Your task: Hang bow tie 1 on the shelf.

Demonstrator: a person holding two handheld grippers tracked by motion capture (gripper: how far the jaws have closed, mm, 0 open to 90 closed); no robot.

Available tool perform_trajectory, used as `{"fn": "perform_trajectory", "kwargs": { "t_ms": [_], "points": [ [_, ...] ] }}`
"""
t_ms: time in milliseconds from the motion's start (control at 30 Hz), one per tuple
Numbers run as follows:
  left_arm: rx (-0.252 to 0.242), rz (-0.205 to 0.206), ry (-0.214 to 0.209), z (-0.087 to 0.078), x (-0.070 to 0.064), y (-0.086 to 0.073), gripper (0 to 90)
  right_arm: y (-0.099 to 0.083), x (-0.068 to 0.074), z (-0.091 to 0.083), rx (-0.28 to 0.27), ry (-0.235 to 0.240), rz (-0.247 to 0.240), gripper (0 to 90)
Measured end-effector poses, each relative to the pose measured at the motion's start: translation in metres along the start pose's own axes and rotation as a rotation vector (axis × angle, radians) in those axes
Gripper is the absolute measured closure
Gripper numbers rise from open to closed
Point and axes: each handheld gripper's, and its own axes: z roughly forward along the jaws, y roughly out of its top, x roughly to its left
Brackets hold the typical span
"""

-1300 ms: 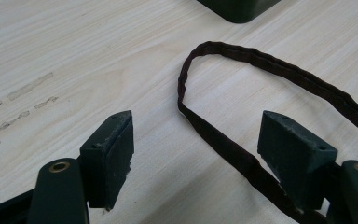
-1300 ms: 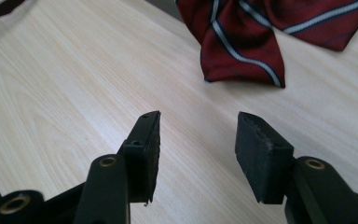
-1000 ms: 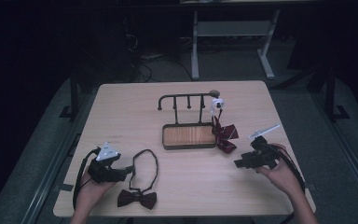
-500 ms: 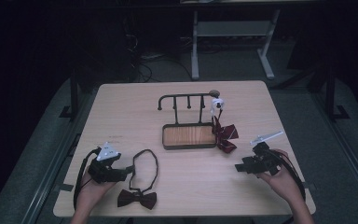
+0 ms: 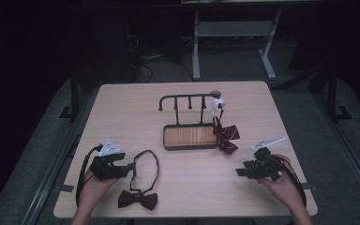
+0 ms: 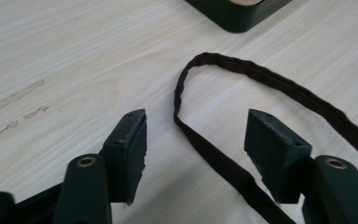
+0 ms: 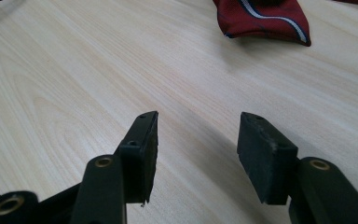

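1. Landmark: a dark hook rack (image 5: 190,123) with a wooden-floored tray base stands near the middle of the light wooden table (image 5: 122,112). All positions below are given relative to this rack.
2. The left gripper (image 5: 130,166) rests on the table toward the near left of the rack, held in the person's left hand (image 5: 91,185). In the left gripper view its two black jaws stand spread wide, with nothing pinched.
3. The dark bow tie (image 5: 138,200) lies flat on the table, nearer to the person than the rack and to the rack's left, just beside the left gripper. Its knot lies close to the table's near edge.
4. The bow tie's neck strap (image 6: 223,154) forms a loop that runs from the knot up toward the rack. In the left gripper view, one run of the strap passes between the open jaws, lying on the table surface. Contact with either pad cannot be confirmed.
5. The right gripper (image 5: 239,172) sits to the near right of the rack, held in the person's right hand (image 5: 281,185). In the right gripper view its jaws are likewise spread apart over bare table and grip nothing.
6. A red striped bow tie (image 5: 226,136) hangs from the rack's right end, with its lower part resting on the table just beside the tray base. The right gripper view shows its edge (image 7: 265,18) well ahead of the jaws.
7. A small white item (image 5: 218,104) sits at the rack's right end, above the red tie; its identity cannot be determined.
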Motion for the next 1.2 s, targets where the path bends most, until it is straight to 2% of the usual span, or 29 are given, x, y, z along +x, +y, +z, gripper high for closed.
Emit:
{"fn": "perform_trajectory", "kwargs": {
  "t_ms": [133, 267, 533, 767, 833, 1000, 1033, 1067, 1200],
  "points": [
    [0.026, -0.028, -0.024, 0.007, 0.004, 0.005, 44.2, -0.002, -0.003, -0.003, -0.003, 0.0, 0.01, 47.3],
    [0.067, -0.004, -0.024, 0.014, 0.005, 0.01, 47.5, -0.003, -0.005, -0.004, -0.018, 0.0, 0.017, 47.3],
    [0.114, 0.033, -0.02, 0.018, 0.007, 0.027, 58.8, -0.004, -0.004, -0.003, -0.015, 0.0, 0.014, 47.3],
    [0.186, 0.061, -0.022, 0.028, 0.012, 0.037, 63.6, -0.004, -0.005, -0.003, -0.017, -0.001, 0.007, 47.3],
    [0.194, 0.059, -0.031, 0.032, 0.012, 0.038, 65.4, -0.004, -0.005, -0.004, -0.019, 0.0, 0.01, 47.2],
    [0.232, 0.096, -0.042, 0.04, 0.013, 0.041, 71.2, -0.005, -0.006, -0.004, -0.025, 0.002, 0.008, 47.3],
    [0.226, 0.082, -0.045, 0.042, 0.012, 0.041, 72.0, -0.004, -0.006, -0.005, -0.026, 0.001, 0.009, 47.3],
    [0.239, 0.103, -0.046, 0.042, 0.013, 0.042, 73.2, -0.004, -0.006, -0.005, -0.029, 0.001, 0.008, 47.3],
    [0.244, 0.104, -0.053, 0.046, 0.013, 0.045, 76.0, -0.004, -0.006, -0.005, -0.037, 0.005, 0.005, 47.3]
  ]
}}
